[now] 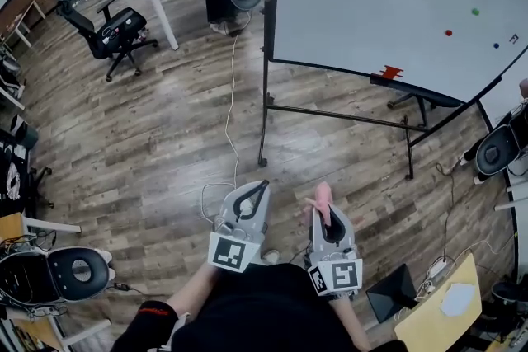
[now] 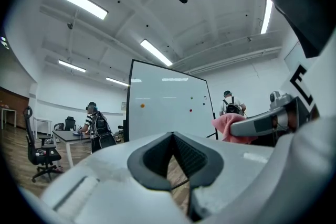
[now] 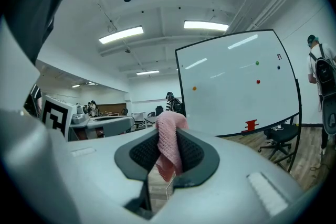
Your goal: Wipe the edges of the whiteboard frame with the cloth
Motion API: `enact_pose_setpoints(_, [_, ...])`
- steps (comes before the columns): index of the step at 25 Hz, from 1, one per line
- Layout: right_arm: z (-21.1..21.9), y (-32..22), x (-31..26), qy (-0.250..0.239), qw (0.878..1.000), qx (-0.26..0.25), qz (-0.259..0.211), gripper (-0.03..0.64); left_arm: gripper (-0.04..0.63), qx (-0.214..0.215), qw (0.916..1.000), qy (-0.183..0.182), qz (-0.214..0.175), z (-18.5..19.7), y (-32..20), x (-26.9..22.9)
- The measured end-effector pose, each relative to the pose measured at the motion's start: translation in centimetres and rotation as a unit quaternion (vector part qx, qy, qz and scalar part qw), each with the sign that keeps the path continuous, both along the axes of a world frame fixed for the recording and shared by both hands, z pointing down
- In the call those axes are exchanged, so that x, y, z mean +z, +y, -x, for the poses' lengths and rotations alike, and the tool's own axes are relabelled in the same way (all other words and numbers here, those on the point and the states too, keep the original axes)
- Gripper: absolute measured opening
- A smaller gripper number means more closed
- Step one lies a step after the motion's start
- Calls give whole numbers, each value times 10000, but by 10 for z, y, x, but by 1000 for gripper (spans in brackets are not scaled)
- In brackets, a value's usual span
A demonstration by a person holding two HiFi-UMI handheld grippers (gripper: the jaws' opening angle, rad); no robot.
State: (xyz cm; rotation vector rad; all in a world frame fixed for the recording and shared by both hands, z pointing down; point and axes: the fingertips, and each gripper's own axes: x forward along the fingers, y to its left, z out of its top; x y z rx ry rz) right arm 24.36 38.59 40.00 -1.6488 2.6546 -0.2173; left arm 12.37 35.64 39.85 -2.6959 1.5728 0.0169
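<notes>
Head view: my right tongs (image 1: 327,208) are clamped on the pink cloth (image 1: 322,195), a short fold of which stands up past the tips. My left tongs (image 1: 261,189) are drawn together and carry nothing. Both are held low in front of me, over the wooden floor (image 1: 148,144). The whiteboard (image 1: 388,4) stands on its wheeled stand well apart from them, and its black frame (image 1: 271,4) is not yet touched.

Right gripper view: the cloth hangs between the pads, pinched near its middle, with the board ahead and to the right. Left gripper view: the pads meet at the tips with only floor showing behind them.

Judged step: the approach, with no wiping begun.

To do it well, I should:
- keep the clamp firm, so that the cloth does not slip out under drag;
- lay the free fold, not the hard tips, against the frame;
- start at the near upright edge and follow it in one long stroke before turning the corner;
- lift clear of the red piece (image 1: 391,72) on the lower ledge;
- step over the cable (image 1: 232,95) on the floor.

The stand may roll under pressure, so the left tongs could brace it.
</notes>
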Motion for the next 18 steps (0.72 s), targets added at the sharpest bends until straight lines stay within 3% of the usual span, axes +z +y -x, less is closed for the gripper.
enact_pose_setpoints(5, [15,-49,-7,48,10000,20,29,61,0,-21,9999,139,35,16,-52,-5])
enact_pose_setpoints(18, [52,-190,-22,172,9994,249,-142,63,0,311,9994,74,-127,45,-190,-18])
